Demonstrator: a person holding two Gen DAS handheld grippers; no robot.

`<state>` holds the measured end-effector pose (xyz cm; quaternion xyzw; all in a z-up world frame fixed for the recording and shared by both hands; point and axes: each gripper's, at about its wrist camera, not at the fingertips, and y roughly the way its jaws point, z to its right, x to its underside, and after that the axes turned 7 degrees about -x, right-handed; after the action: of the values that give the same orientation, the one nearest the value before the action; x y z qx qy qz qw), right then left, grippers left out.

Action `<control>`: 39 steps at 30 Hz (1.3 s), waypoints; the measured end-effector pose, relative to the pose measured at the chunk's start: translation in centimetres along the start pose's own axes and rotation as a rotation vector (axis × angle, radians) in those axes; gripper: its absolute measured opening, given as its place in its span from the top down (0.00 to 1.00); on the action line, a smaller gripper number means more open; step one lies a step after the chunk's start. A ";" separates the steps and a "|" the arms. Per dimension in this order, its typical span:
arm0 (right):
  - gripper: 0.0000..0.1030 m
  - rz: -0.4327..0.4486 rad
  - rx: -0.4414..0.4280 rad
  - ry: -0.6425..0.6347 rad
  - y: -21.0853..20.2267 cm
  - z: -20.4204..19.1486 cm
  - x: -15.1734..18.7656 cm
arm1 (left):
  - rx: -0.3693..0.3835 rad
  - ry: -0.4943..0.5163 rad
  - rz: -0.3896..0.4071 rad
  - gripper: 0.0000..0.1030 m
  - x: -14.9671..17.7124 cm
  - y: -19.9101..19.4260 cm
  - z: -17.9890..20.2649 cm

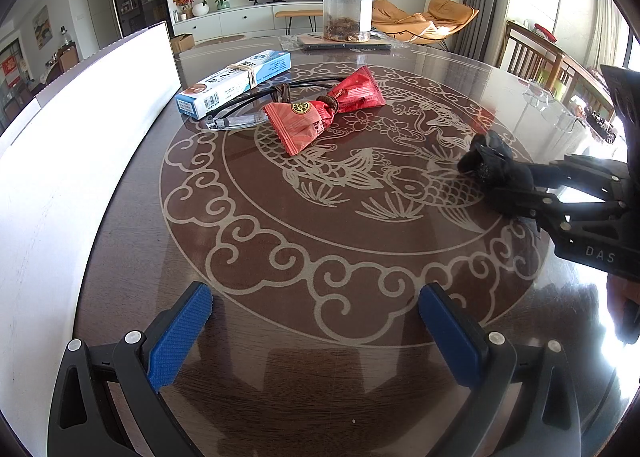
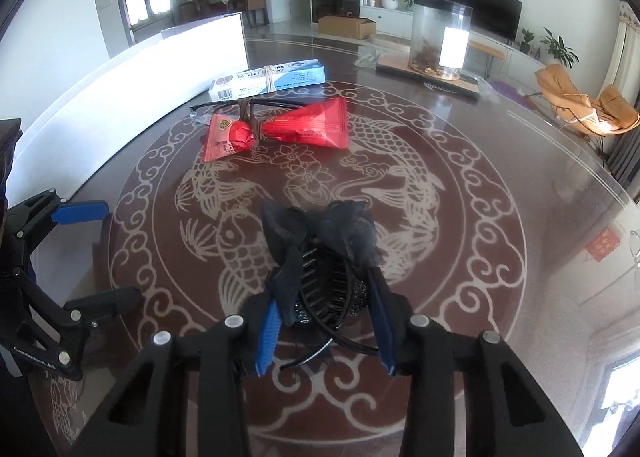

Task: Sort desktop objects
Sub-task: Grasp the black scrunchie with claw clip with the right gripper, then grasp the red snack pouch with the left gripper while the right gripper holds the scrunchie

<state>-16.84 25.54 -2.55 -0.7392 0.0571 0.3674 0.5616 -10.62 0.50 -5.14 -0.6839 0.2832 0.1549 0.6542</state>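
My right gripper (image 2: 326, 297) is shut on a black hair clip (image 2: 320, 241) with a gauzy bow. Its blue pads press the clip's sides just above the brown patterned table (image 2: 480, 257). In the left wrist view the same clip (image 1: 490, 163) sticks out of the right gripper (image 1: 500, 185) at the right edge. My left gripper (image 1: 316, 293) hangs open over the table's near part with nothing between its fingers. A red snack packet (image 1: 324, 109) cinched by a brown band lies mid-table, touching black glasses (image 1: 240, 105). Behind them lies a blue-and-white box (image 1: 236, 81) with a rubber band around it.
A tall white open box (image 1: 80, 117) runs along the table's left side. A clear jar (image 1: 347, 9) stands on a flat board at the far edge. Wooden chairs (image 1: 532, 57) stand beyond the table at the right.
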 end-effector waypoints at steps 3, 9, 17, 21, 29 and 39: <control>0.60 0.007 0.022 0.038 -2.8 0.4 3.4 | 0.000 0.000 0.000 0.00 0.0 0.0 0.0; 0.60 0.038 0.061 0.111 -7.4 0.5 9.1 | 0.001 0.000 0.000 0.00 0.0 0.0 0.0; 0.58 0.055 0.046 0.165 -8.1 0.7 9.6 | 0.005 0.006 -0.003 0.00 -0.5 0.4 0.2; 0.58 0.058 0.040 0.170 -8.2 0.7 9.7 | 0.036 0.161 -0.017 0.00 -3.4 1.4 1.7; 0.58 0.058 0.038 0.170 -8.2 0.8 9.6 | 0.058 0.307 -0.073 0.00 -12.5 5.0 3.9; 0.58 0.061 0.032 0.175 -8.2 0.8 9.6 | 0.119 0.213 -0.116 0.36 -13.4 7.7 3.3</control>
<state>-6.17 32.37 -2.04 -0.7574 0.1342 0.3172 0.5548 -25.29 6.39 -3.87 -0.6719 0.3195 0.0264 0.6677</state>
